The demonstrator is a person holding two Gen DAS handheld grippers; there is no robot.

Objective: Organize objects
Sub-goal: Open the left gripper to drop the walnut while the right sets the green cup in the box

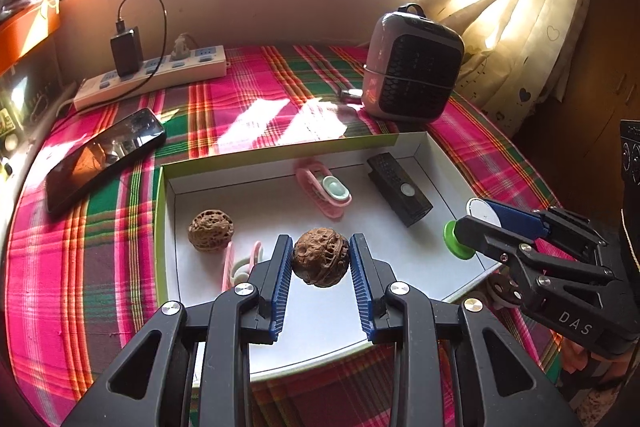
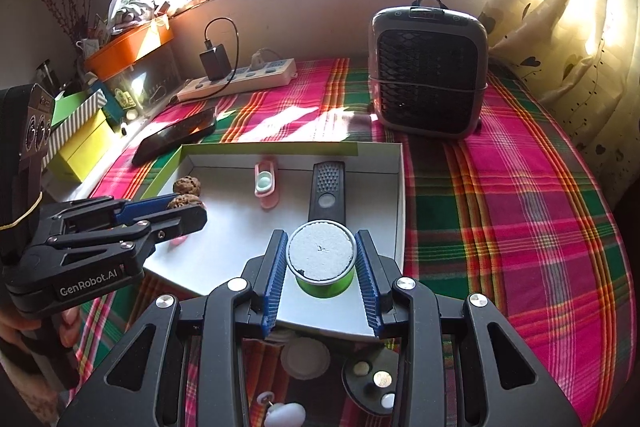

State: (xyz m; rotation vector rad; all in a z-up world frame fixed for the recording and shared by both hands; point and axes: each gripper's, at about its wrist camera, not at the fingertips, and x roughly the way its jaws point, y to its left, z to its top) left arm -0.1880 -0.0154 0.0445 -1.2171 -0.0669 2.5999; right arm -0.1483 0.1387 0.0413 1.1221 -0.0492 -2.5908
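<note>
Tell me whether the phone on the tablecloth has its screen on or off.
Off, as far as shows: the phone lies flat, face up beside the white box, its glass dark, showing only reflections.

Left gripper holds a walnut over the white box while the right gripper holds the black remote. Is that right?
Not quite. The right gripper holds a green cup with a white lid, as the right wrist view shows; the black remote lies in the white box. The left gripper does hold a walnut.

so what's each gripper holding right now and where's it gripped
The left gripper holds a walnut by its two sides. The right gripper holds a green capsule with a white top, pads on opposite sides of its round wall.
</note>
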